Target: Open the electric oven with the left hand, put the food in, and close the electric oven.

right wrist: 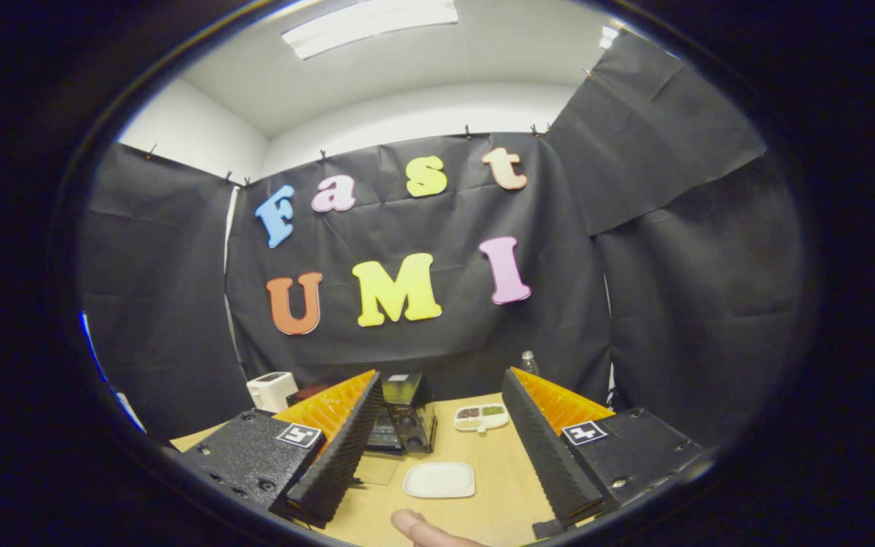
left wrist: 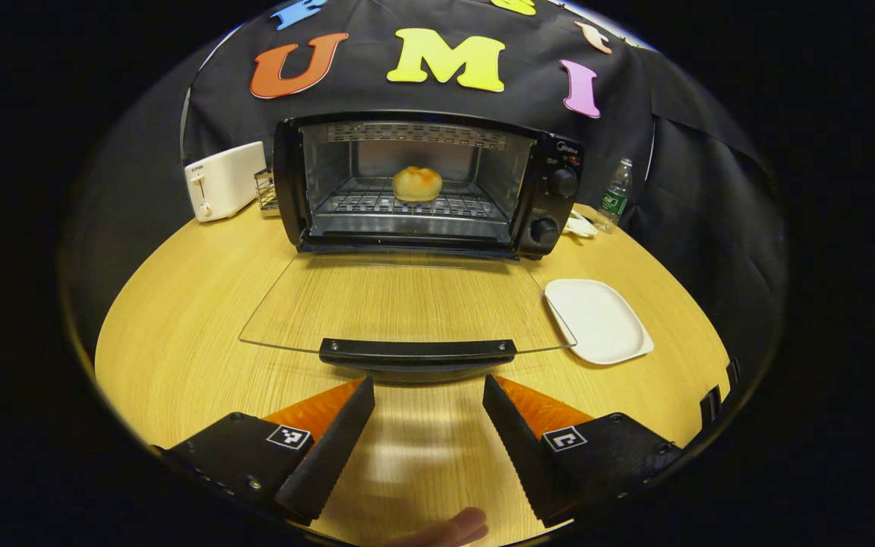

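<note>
Glossy clear glass oven door (left wrist: 407, 304), metal wire rack (left wrist: 407, 205), matt light wood-grain table (left wrist: 194, 334), smooth white plate (left wrist: 597, 319).

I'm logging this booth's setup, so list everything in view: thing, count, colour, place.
electric oven: 1, black, back of the table, door dropped fully open
glass door: 1, clear with a black handle, lying flat toward the camera
bread roll: 1, golden, on the oven rack
toaster: 1, white, left of the oven
small wire rack: 1, dark, between toaster and oven
plate: 1, white, bare, right of the door
water bottle: 1, clear with a green label, right of the oven
divided dish: 1, white, behind the plate
table: 1, light wood
left hand-held gripper: 1, open, just before the door handle
right hand-held gripper: 1, open, held high
fingertip: 1 at each view's bottom edge
</note>
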`<state>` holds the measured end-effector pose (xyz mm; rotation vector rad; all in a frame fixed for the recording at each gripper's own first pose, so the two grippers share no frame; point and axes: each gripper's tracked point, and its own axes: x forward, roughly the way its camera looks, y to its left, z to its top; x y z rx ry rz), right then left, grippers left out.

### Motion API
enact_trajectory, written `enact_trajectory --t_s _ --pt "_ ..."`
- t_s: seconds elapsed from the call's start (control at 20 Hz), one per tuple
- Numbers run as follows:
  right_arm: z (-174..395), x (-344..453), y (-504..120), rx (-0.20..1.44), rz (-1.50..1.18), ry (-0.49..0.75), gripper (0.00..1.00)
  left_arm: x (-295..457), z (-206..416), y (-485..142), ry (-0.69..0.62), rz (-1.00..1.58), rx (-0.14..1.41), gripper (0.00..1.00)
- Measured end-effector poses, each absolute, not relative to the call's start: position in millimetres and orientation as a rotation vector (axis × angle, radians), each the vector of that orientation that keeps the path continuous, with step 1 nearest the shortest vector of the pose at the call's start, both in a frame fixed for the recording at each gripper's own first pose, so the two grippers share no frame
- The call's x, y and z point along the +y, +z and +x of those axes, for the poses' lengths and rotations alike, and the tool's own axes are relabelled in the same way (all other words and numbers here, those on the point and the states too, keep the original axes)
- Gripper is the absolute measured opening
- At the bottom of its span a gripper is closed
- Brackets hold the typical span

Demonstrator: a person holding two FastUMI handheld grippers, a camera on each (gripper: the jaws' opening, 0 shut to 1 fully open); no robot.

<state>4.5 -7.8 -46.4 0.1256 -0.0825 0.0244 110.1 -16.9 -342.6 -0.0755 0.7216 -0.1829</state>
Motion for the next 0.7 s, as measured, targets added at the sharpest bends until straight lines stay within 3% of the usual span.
enact_trajectory --t_s 0.15,0.2,0.25,0.3,0.7 --pt "3.2 -8.0 -57.9 -0.065 0.132 0.036 0.96 -19.1 112.8 -356.8 -0.171 -0.070 0.773 0.95" --pt "3.8 -9.4 -59.6 -0.062 0.126 0.037 0.96 -17.5 118.0 -355.8 -0.160 -0.052 0.759 1.00" --pt "5.8 -10.3 -60.8 -0.059 0.121 0.033 0.96 -16.5 121.4 -355.8 -0.161 -0.045 0.761 0.84" --pt "6.3 -11.3 -61.7 -0.058 0.118 0.030 0.96 -17.0 119.1 -355.7 -0.156 -0.046 0.777 0.92" --pt "8.8 -6.9 -69.8 -0.047 0.107 0.046 0.96 -17.2 119.1 -350.7 -0.154 -0.070 0.794 0.93"
